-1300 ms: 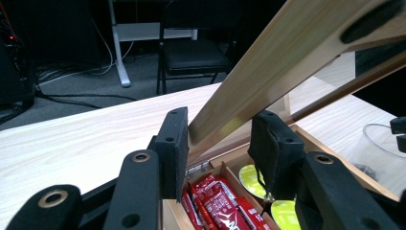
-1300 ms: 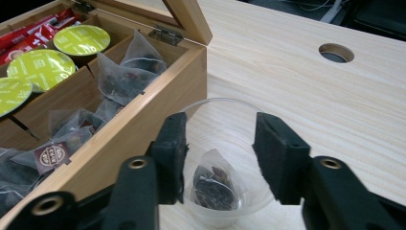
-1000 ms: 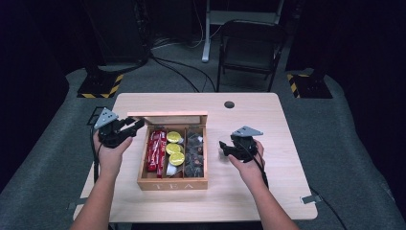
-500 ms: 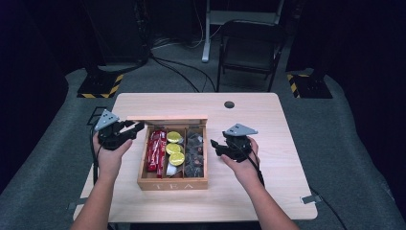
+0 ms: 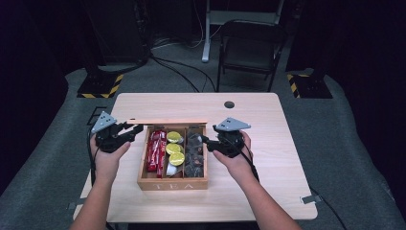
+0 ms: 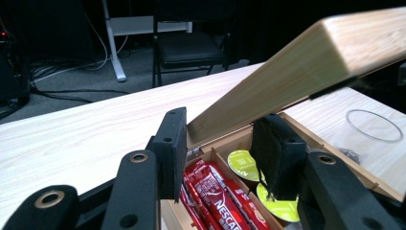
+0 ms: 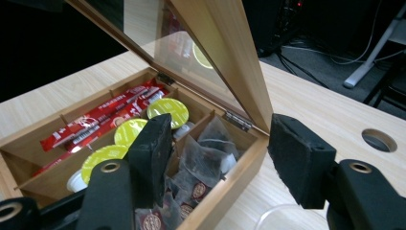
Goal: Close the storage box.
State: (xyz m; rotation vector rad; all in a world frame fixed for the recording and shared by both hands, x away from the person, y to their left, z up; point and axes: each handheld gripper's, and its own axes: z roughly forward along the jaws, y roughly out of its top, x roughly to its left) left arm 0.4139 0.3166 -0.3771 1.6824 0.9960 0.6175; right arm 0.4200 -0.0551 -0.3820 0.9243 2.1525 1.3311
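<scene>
We judge the step in hand to be closing the wooden tea box [image 5: 172, 183], which sits near the desk's [image 5: 268, 143] front edge. Our left gripper [image 6: 218, 143] has its jaws spread around the raised lid's [image 6: 297, 67] edge (contact unclear). Our right gripper [image 7: 220, 153] straddles the box's right wall, jaws apart. Next we would lower the lid gently onto its rim.

A pale wooden table [image 5: 268, 143] carries one thing — an open wooden tea box [image 5: 172, 182], left of centre. A round hole [image 5: 229, 104] sits near the far edge.
</scene>
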